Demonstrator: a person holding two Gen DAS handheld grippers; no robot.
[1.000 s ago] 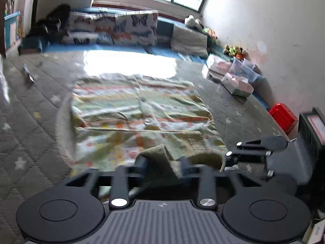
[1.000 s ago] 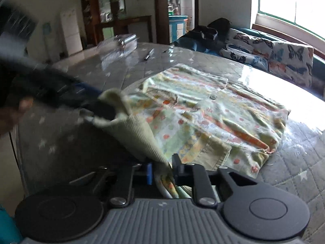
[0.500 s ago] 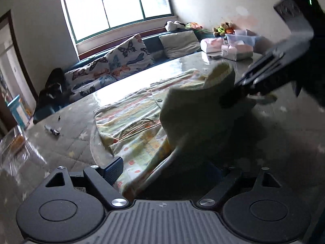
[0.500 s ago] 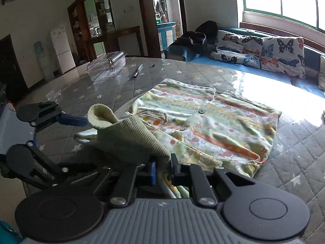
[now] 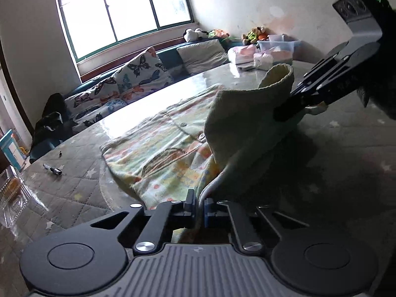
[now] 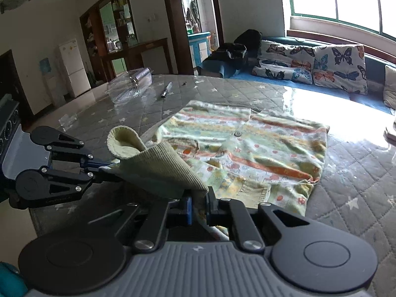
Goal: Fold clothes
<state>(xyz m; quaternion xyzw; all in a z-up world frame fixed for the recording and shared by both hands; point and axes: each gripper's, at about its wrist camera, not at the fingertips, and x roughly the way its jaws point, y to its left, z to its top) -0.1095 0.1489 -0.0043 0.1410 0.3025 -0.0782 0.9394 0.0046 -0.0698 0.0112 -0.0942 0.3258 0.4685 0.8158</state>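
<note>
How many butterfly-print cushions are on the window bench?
3 that I can make out: one under the window, one beside it toward the doorway, and a smaller one leaning low between them. Others may be hidden.

Both my grippers are clamped tight, each pinching cloth.

My left gripper [image 5: 200, 206] sits at six o'clock in its own wrist view, pointing downward and forward, its jaws drawn together with only a thin fold of the garment [image 5: 237, 133] between the blue pads. Seen from my right wrist, the same left gripper [image 6: 109, 170] reaches in from nine o'clock, its linkage arms folded close and its tip buried in the fabric. My right gripper [image 6: 199, 206] is likewise at six o'clock in its own view, angled down, jaws pressed on a pinch of the same cloth. From my left wrist it [image 5: 279, 115] enters from two o'clock, slanting down toward eight, narrow and closed.
</note>
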